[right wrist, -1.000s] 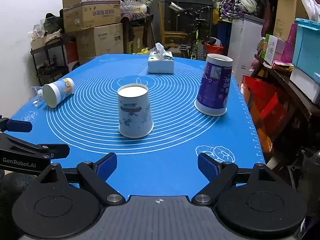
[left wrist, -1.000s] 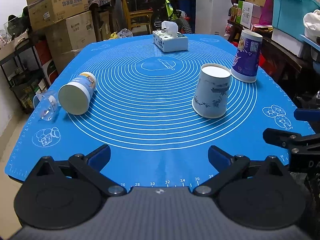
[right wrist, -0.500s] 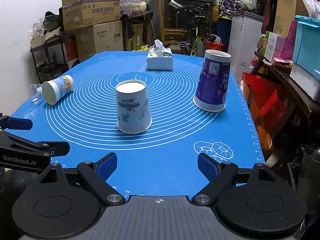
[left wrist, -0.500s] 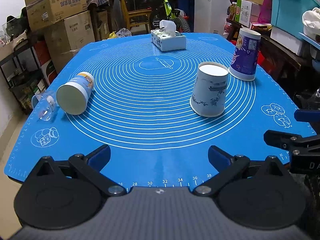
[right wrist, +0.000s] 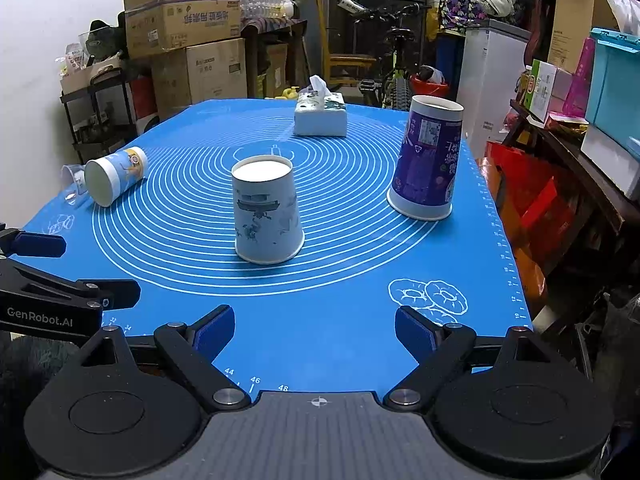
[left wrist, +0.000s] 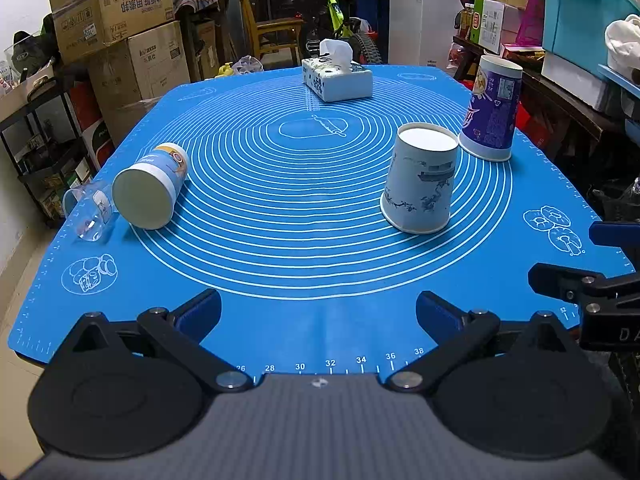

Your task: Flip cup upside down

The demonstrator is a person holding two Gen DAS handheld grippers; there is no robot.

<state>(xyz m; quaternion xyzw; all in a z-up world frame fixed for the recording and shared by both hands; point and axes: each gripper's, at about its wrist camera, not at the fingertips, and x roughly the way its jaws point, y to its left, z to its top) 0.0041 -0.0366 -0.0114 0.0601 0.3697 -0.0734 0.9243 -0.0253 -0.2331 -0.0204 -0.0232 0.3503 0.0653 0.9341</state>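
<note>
The left gripper (left wrist: 318, 312) is held low at the near edge of the table, its two blue-padded fingers spread wide with nothing between them. The right gripper (right wrist: 315, 328) sits at the same near edge, further right, also spread wide and empty; its black linkage shows at the right border of the left wrist view.

Both grippers face a blue silicone baking mat with white concentric rings (left wrist: 304, 208) that covers the table top.

The white paper cup with blue ink-style print (right wrist: 266, 210) stands mouth-down on the mat, base uppermost, right of the ring centre and well apart from both grippers. Just beyond it to the right, the tall purple printed paper cup (right wrist: 426, 162) also stands mouth-down, near the mat's right edge.

At the mat's left edge, a blue-and-white paper cup (left wrist: 150, 184) lies on its side, base toward the camera. A clear plastic cup (left wrist: 90, 214) lies just beside it on the left.

A white patterned tissue box (left wrist: 336, 78) rests at the far end of the mat.
</note>
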